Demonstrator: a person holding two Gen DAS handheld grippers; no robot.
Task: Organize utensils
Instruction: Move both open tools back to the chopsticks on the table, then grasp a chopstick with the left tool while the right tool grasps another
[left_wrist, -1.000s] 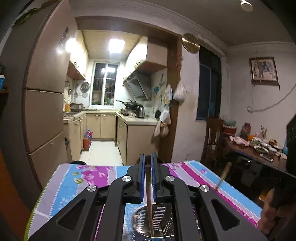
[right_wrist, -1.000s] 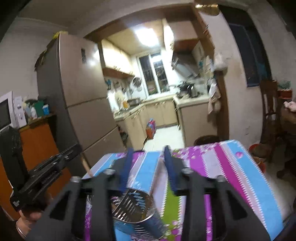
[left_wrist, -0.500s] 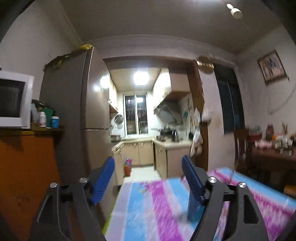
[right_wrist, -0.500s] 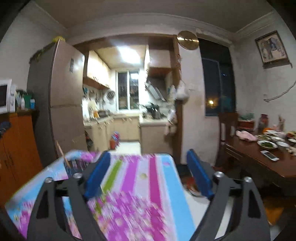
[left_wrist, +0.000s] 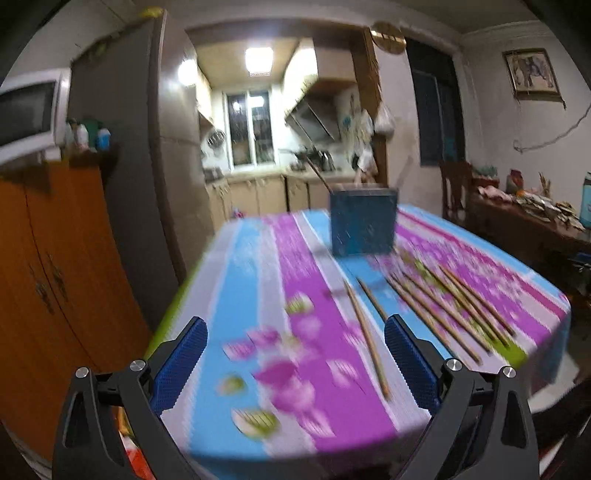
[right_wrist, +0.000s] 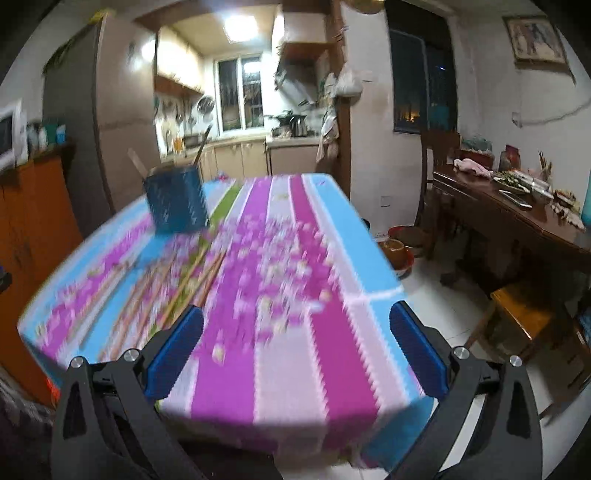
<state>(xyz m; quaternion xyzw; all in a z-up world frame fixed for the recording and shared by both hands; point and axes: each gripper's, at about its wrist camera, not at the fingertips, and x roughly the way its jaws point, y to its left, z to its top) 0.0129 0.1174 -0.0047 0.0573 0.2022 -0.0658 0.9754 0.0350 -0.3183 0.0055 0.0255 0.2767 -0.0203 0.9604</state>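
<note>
Withdrawn from holder (left_wrist: 362, 224) since earlier; left gripper (left_wrist: 295, 360) and right gripper (right_wrist: 295, 350) opening, both empty. Between picks. Next: descend onto loose chopsticks (left_wrist: 443, 306).

Lit kitchen (left_wrist: 258, 147) (beyond) — fridge (left_wrist: 122, 147), dark window (left_wrist: 436, 110)

Two black hand-held grippers with blue finger pads

The left gripper (left_wrist: 295, 354) has two matte black arms of angular, plate-like build, each with a triangular cut-out near the base and a pair of round silver screw heads along the top edge; its fingers (left_wrist: 181, 360) carry bright blue pads with a fine dotted texture. The right gripper (right_wrist: 293, 345) is of the same make: black linked arms, silver screws, triangular openings, and blue textured pads (right_wrist: 173, 354) on the inner faces
</note>
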